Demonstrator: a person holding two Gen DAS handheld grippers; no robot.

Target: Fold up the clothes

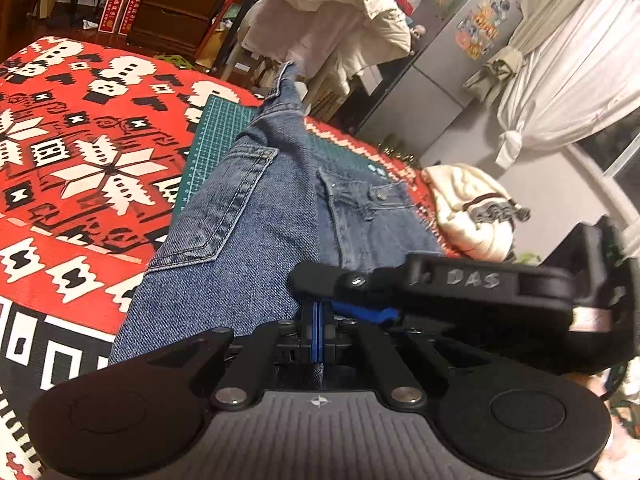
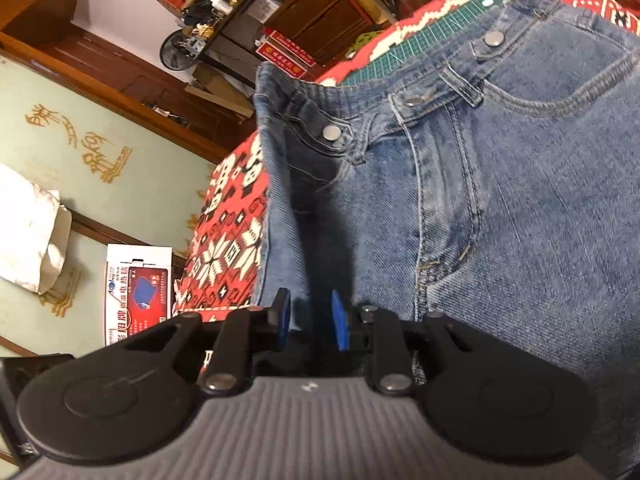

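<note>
Two hand-held grippers are working on one pair of jeans (image 1: 248, 216), which is lying across a green cutting mat (image 1: 212, 140) on a red patterned blanket (image 1: 72, 152).

Through the left wrist camera, the left hand-held gripper (image 1: 319, 330) is pinching shut on a denim edge, its blue pads pressed together, while the right hand-held gripper (image 1: 344, 282) is crossing just above it. A back pocket is showing on the raised half.

Through the right wrist camera, the right hand-held gripper (image 2: 308, 320) is standing released, its pads parted around a shadowed fold near the fly of the jeans (image 2: 500, 200).

Judging by this, the lengthwise fold is under way; next the right one needs to clamp the denim so both can carry it over evenly.
</note>
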